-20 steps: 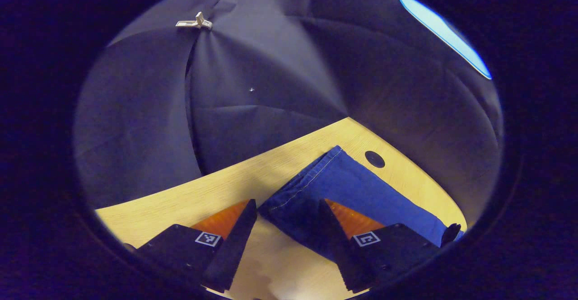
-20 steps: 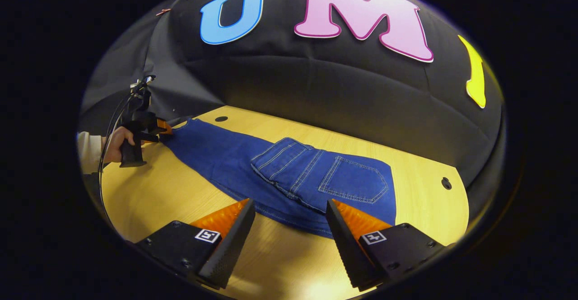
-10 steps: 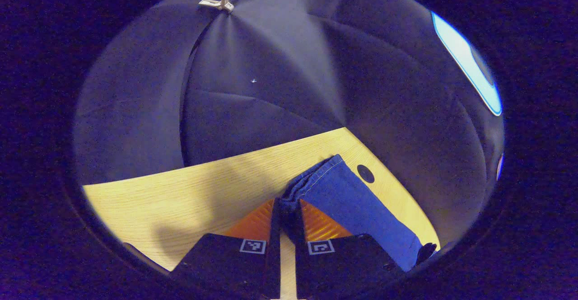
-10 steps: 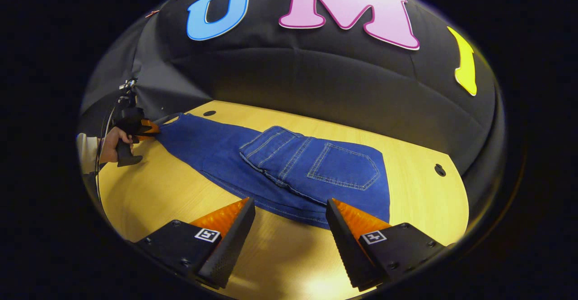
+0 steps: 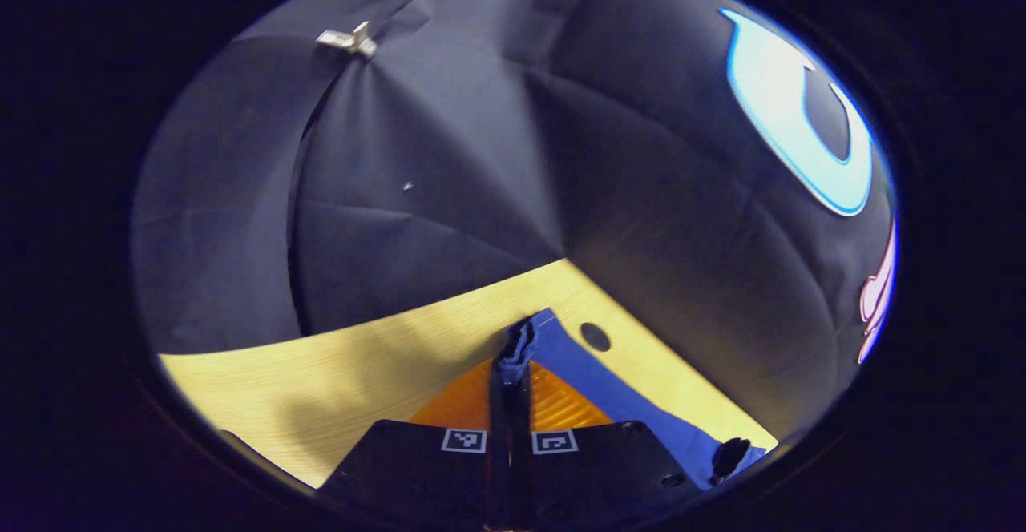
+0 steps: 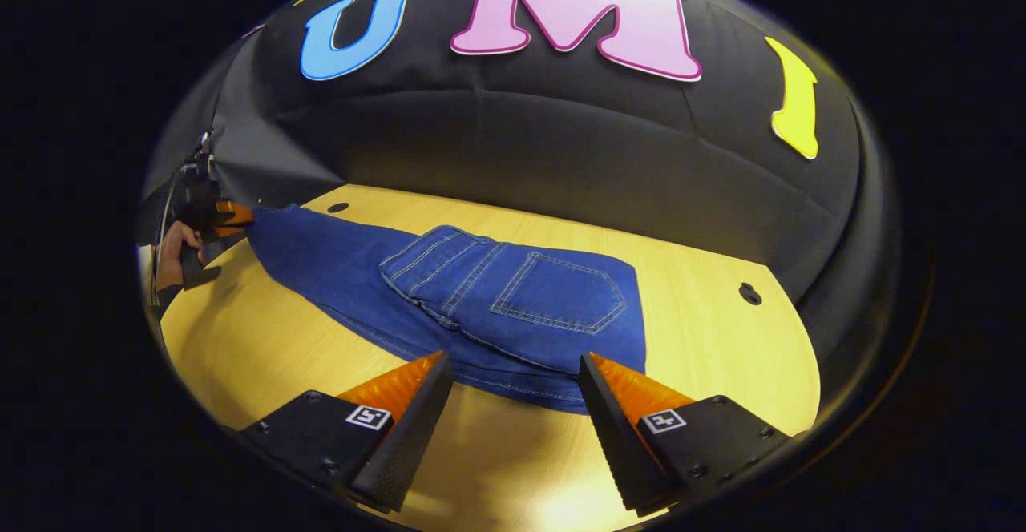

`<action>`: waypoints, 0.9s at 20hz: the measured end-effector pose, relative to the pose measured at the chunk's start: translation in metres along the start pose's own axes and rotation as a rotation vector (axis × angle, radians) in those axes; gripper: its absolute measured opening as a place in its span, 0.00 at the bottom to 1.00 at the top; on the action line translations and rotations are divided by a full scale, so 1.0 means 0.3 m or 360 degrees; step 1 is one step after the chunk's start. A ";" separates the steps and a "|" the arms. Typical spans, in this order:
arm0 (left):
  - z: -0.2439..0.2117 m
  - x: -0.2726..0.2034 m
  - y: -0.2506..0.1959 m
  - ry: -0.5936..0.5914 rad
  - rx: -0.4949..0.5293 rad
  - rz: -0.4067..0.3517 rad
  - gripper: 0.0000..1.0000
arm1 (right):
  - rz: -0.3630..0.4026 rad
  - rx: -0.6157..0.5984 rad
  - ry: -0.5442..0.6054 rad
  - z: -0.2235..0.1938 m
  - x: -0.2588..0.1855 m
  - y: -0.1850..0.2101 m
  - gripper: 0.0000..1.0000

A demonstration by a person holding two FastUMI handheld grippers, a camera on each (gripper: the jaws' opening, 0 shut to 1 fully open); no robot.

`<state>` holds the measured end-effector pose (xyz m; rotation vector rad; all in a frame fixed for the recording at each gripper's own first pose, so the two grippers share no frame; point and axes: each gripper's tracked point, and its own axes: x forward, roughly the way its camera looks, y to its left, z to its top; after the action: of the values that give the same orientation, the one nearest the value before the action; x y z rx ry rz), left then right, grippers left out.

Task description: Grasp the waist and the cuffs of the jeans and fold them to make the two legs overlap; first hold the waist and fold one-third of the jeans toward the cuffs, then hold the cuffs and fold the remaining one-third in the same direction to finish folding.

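Observation:
Blue jeans lie across the wooden table, the waist part folded over the legs with a back pocket facing up. In the left gripper view my left gripper is shut on the cuffs, pinched between its fingers and lifted a little off the table. The same gripper appears far left in the right gripper view, held by a hand at the cuff end. My right gripper hangs open just before the near edge of the folded waist, holding nothing.
The black cloth wall closes the table at the back. Round holes sit in the tabletop: one right of the jeans, one beside the cuffs. A white clip is pinned on the cloth.
My left gripper went from open around the cuffs to shut on them, then raised and turned with them. The right gripper drifted slightly and stayed open.

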<state>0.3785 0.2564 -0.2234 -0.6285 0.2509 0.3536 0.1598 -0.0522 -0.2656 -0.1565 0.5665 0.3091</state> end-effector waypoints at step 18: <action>-0.696 -0.786 -1.623 0.0369 0.0413 -0.1249 0.06 | -0.0415 0.0272 -0.0049 -0.079 -0.256 -0.479 0.96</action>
<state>0.3310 -0.2952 -0.0515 -0.4663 0.2468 -0.5032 0.1338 -0.2117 -0.2344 -0.0594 0.5325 0.0093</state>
